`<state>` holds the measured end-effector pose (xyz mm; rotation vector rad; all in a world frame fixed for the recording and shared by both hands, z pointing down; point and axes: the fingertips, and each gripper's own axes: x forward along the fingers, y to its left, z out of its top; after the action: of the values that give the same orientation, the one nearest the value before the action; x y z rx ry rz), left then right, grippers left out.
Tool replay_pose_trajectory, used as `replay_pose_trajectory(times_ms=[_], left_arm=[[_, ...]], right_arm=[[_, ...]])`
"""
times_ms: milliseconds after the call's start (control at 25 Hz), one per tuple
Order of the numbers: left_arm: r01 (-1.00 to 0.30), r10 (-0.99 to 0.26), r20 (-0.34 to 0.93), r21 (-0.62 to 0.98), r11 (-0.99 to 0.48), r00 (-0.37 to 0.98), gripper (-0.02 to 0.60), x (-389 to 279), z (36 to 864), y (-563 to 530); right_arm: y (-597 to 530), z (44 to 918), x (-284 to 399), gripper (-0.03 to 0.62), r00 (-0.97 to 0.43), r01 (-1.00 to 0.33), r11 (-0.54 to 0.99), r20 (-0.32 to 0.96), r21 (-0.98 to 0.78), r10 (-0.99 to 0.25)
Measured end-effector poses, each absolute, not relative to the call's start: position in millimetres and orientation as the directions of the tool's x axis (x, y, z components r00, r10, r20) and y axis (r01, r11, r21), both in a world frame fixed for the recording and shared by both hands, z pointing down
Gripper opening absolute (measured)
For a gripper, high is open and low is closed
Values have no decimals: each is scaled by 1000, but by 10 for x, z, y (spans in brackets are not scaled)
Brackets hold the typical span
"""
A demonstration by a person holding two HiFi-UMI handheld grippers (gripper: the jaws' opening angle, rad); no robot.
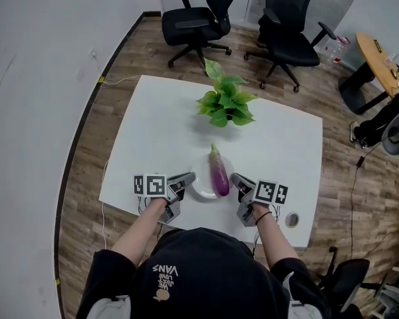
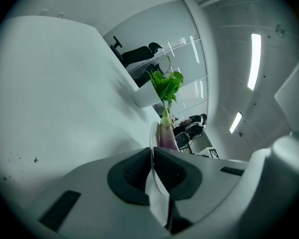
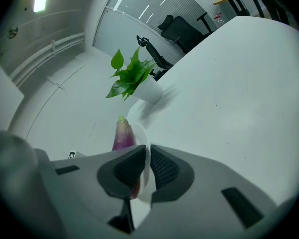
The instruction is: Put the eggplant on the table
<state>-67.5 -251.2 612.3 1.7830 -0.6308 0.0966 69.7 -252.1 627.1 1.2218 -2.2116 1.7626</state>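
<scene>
- White table [image 1: 153,111] fills an office with a wood floor; a person in a dark top stands at its near edge with a hand-held gripper in each hand.
- Left gripper [image 1: 189,178] is clamped on the left rim of a white plate [image 1: 203,190]; its own view shows the thin rim pinched between the dark pads.
- Right gripper [image 1: 236,179] grips the opposite rim the same way, jaws closed tight on the plate's edge, so the plate is held from both sides.
- One purple eggplant [image 1: 219,173] lies on the plate toward its right side, between the two grippers, with its green stem end reaching past the far rim toward the middle of the table.
- Whether the plate rests on the table or hangs just above it cannot be told from these views.
- Judged from the task, the step in hand is setting the loaded plate down. Done well, that means keeping both grippers level and lowering them together, since the long, round eggplant would likely roll if one side dipped, and easing both grips only once the plate sits flat.
- One leafy potted plant [image 1: 225,102] stands farther along the table, apart from the plate.
- Two black office chairs [image 1: 199,18] wait beyond the far edge.
- Count: two grippers, one plate, one eggplant, one plant, two chairs.
</scene>
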Motion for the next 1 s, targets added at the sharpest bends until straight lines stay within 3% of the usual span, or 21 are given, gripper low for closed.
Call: replay_pose_trajectory(times_ms=[1000], left_arm=[[-518, -295, 468, 847, -120, 833, 26, -598, 6519, -2544]], right_arm=[[-2529, 6705, 745, 37, -660, -660, -13, 589, -751, -466]])
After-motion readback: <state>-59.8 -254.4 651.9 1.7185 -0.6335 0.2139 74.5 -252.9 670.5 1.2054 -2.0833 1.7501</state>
